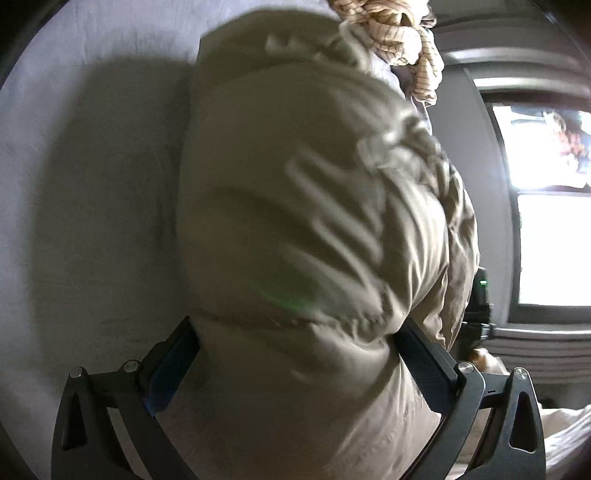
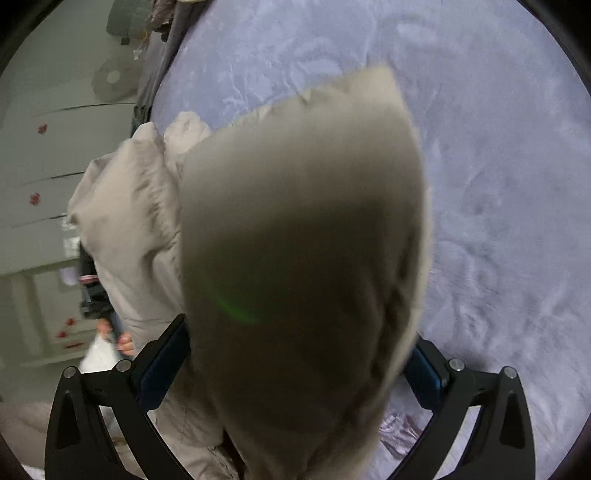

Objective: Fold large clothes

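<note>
Over on the left, a thick bunch of the beige garment [image 1: 310, 206] is clamped between the fingers of the left gripper [image 1: 295, 354], and the fabric is held up above the grey-lilac bedsheet [image 1: 81, 184], with a striped cloth [image 1: 402, 33] seen at the top and a bright window [image 1: 546, 206] off to the side. On the right, another fold of the same garment [image 2: 303, 236] is pinched by the right gripper [image 2: 299, 354], pretty blurry, hanging over the sheet [image 2: 498, 184].

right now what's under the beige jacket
Under the beige jacket, held up by both the left gripper and right gripper, lies a lilac bedsheet. The sheet directly beneath the fabric is covered, so anything lying there can't be seen.
</note>
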The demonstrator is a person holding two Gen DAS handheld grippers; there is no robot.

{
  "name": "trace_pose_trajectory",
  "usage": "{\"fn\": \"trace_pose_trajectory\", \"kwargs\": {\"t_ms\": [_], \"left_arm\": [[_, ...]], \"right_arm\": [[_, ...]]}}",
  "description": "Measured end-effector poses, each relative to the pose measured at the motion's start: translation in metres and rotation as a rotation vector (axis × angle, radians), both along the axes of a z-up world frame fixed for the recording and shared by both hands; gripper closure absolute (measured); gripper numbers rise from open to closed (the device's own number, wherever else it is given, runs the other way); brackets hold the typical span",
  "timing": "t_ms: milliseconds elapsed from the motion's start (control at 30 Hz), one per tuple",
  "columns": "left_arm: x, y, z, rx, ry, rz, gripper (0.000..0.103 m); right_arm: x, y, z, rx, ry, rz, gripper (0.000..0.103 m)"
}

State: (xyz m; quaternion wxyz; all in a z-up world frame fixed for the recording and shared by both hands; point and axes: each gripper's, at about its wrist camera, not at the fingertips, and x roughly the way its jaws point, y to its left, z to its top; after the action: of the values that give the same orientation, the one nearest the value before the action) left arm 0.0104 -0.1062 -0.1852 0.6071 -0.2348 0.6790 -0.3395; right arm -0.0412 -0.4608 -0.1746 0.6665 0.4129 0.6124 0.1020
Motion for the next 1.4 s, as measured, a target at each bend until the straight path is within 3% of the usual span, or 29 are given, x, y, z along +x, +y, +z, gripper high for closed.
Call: {"fn": "trace_pose_trajectory", "kwargs": {"t_ms": [100,200,267,400,500,567,700,833,1200,1400], "left_arm": [[0.002,-0.008,-0.014,-0.050,0.040,0.019,0.000],[0.003,-0.016,-0.015,-0.030,0.039,0.046,0.000],[0.000,-0.024,-0.009,0.023,0.012,0.045,0.000],[-0.006,-0.054,0.022,0.211,-0.141,-0.004,0.000],[-0.012,-0.070,0.039,0.289,-0.221,-0.036,0.008],[-0.014,-0.078,0.048,0.322,-0.257,-0.042,0.013],[-0.017,-0.089,0.063,0.366,-0.301,-0.044,0.019],[-0.029,-0.087,0.080,0.377,-0.341,-0.050,0.021],[-0.025,-0.046,0.104,0.293,-0.416,-0.045,0.021],[0.012,0.000,0.116,0.247,-0.438,-0.079,0.021]], "right_arm": [[0.009,0.004,-0.008,0.092,-0.027,0.018,0.000],[0.015,0.008,-0.013,0.084,-0.035,0.023,0.000],[0.014,0.005,-0.017,0.089,-0.021,-0.004,0.000],[0.006,0.001,-0.013,0.058,0.011,-0.046,0.000],[0.000,0.002,-0.009,0.040,0.035,-0.071,0.001],[-0.005,0.001,-0.007,0.043,0.051,-0.088,0.007],[-0.013,-0.002,0.004,0.067,0.036,-0.106,0.036],[-0.016,0.000,0.018,0.063,0.000,-0.093,0.051],[-0.025,0.023,0.051,0.053,-0.073,-0.149,0.053],[-0.004,0.070,0.070,0.011,-0.117,-0.207,0.053]]}}
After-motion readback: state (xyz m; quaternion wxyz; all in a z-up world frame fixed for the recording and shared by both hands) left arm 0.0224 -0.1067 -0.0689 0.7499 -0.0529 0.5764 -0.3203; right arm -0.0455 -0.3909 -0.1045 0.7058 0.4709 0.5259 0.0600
